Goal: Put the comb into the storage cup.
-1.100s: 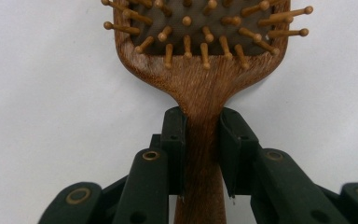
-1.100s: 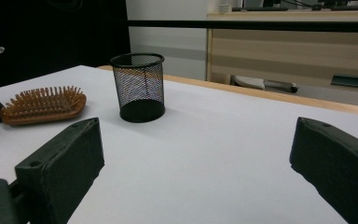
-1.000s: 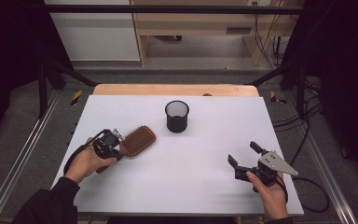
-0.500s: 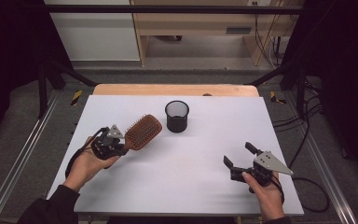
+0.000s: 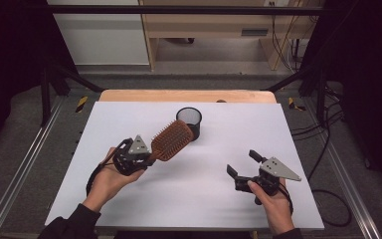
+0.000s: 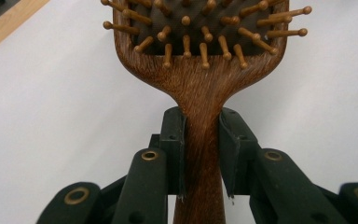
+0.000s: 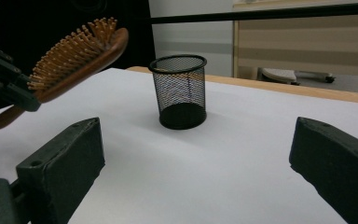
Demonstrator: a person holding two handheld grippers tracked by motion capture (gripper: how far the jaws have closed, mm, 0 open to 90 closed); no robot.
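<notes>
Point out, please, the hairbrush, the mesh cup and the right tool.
hairbrush (image 5: 171,140), high view, back of its wooden head.
mesh cup (image 7: 179,88), right gripper view, its side wall.
right tool (image 5: 242,163), high view, midway between its fingertips.

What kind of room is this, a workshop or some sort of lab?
Probably a lab recording bench: a white table inside a dark metal frame, cables trailing off, and only a hairbrush and mesh cup as props.
</notes>
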